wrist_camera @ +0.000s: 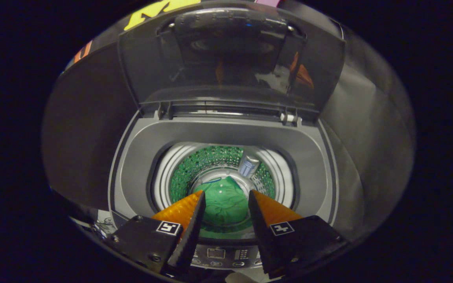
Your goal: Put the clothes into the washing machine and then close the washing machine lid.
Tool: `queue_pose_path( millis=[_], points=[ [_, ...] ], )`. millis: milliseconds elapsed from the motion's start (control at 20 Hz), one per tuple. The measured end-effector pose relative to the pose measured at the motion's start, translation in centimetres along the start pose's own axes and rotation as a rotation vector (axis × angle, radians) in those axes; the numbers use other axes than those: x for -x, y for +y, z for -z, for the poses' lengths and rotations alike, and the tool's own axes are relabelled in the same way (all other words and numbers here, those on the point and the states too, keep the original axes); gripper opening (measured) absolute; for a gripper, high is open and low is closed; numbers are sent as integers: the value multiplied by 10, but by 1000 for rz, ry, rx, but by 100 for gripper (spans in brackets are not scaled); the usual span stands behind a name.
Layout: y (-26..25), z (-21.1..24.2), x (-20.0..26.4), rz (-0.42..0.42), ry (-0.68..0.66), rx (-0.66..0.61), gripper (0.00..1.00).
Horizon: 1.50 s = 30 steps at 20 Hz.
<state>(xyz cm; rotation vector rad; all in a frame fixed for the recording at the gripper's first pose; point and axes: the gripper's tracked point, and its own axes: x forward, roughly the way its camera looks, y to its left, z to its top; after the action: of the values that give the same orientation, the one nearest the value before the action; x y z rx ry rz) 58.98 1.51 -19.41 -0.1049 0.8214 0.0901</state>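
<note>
Down inside the washing machine (226, 133) drum, green garment (223, 202), lid (230, 59) raised, tool (226, 196) spread wide, empty.

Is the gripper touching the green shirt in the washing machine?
Apart. The gripper view shows the open gripper empty above the drum, with the green shirt lying far below.
</note>
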Motion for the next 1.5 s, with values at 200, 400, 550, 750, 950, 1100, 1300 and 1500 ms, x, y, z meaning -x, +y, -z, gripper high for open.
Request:
queue_pose_path(
  millis=[200,400,550,750,950,1100,1300,1500],
  points=[
    [-3,-20,20,12,-83,45,69],
    [-5,-44,39,6,-158,45,69],
    [-9,-68,61,5,-217,38,69],
    [-13,-106,82,5,-299,15,69],
    [-18,-145,105,3,-377,2,69],
    [-17,-173,115,-2,-425,-7,69],
    [-19,-210,126,1,-480,-19,69],
    [-19,-238,132,1,-513,-36,69]
  ],
)
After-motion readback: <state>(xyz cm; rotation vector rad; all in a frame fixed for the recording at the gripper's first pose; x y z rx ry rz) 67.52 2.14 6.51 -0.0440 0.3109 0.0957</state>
